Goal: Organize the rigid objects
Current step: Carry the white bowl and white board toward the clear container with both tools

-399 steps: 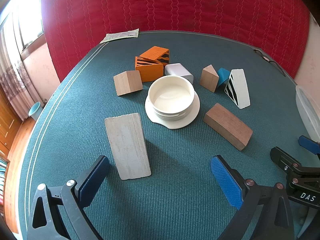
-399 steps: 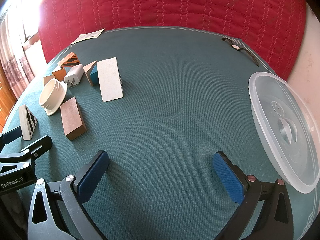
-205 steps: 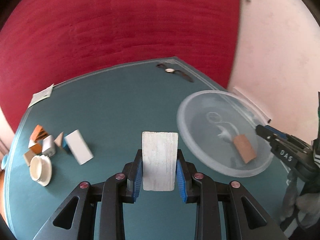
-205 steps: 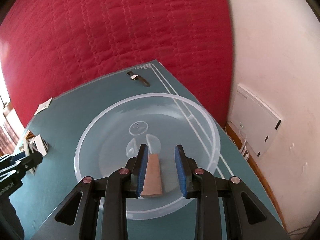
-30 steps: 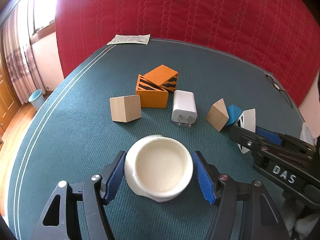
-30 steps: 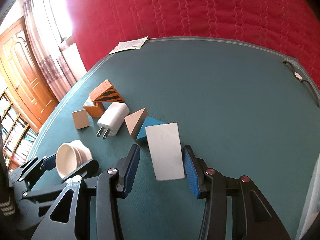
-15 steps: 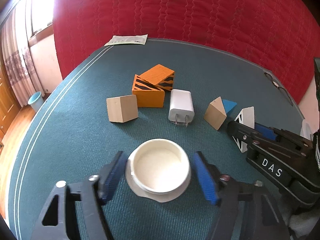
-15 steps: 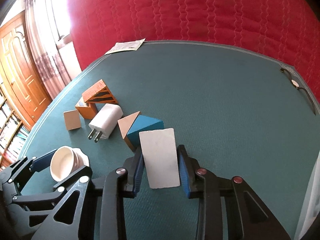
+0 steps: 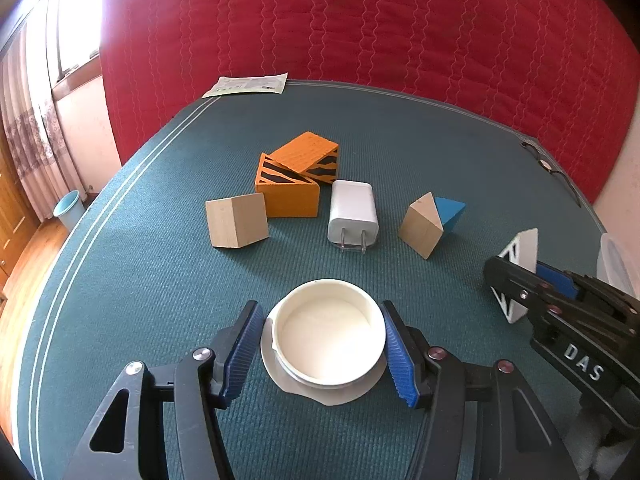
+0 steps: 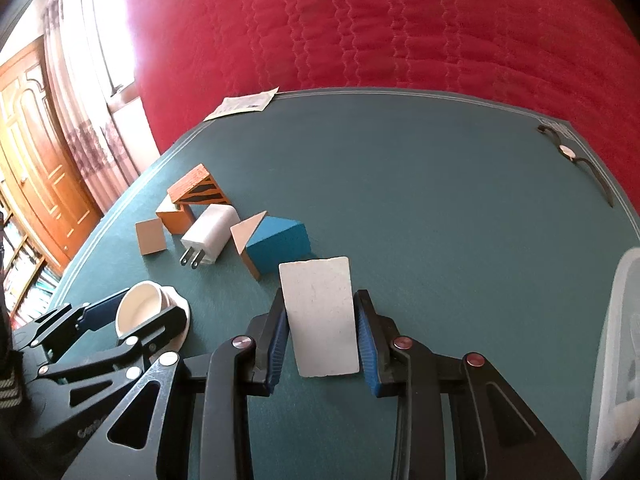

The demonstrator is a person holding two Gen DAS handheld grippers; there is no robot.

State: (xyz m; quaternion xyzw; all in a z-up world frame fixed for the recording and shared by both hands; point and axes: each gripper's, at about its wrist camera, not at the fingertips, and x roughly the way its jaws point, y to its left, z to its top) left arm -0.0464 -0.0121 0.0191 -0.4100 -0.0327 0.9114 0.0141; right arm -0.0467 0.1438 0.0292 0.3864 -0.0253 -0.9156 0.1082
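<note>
A cream bowl point(image 9: 328, 336) on its saucer sits on the green table point(image 9: 160, 280), low in the left wrist view. My left gripper point(image 9: 320, 308) straddles it, blue pads point(image 9: 240, 352) against both sides of the bowl. My right gripper point(image 10: 320, 294) is shut on a white wedge block point(image 10: 320, 316), whose flat white face looks at the camera. In the left wrist view, that right gripper point(image 9: 560, 300) shows at the right edge with the block's black-striped side point(image 9: 520, 248). The right wrist view also has the bowl point(image 10: 140, 308) and left gripper point(image 10: 132, 316) at lower left.
Beyond the bowl lie a wooden cube point(image 9: 236, 220), two orange striped wedges point(image 9: 296, 176), a white charger plug point(image 9: 352, 212) and a wood-and-blue prism point(image 9: 424, 224). A clear plastic tub point(image 10: 616, 360) stands at the right edge. Paper point(image 9: 248, 84) and glasses point(image 9: 548, 164) lie at the far rim.
My right jaws closed onto the white block, which then shifted slightly away from the blue prism. My left jaws narrowed until the pads met the bowl.
</note>
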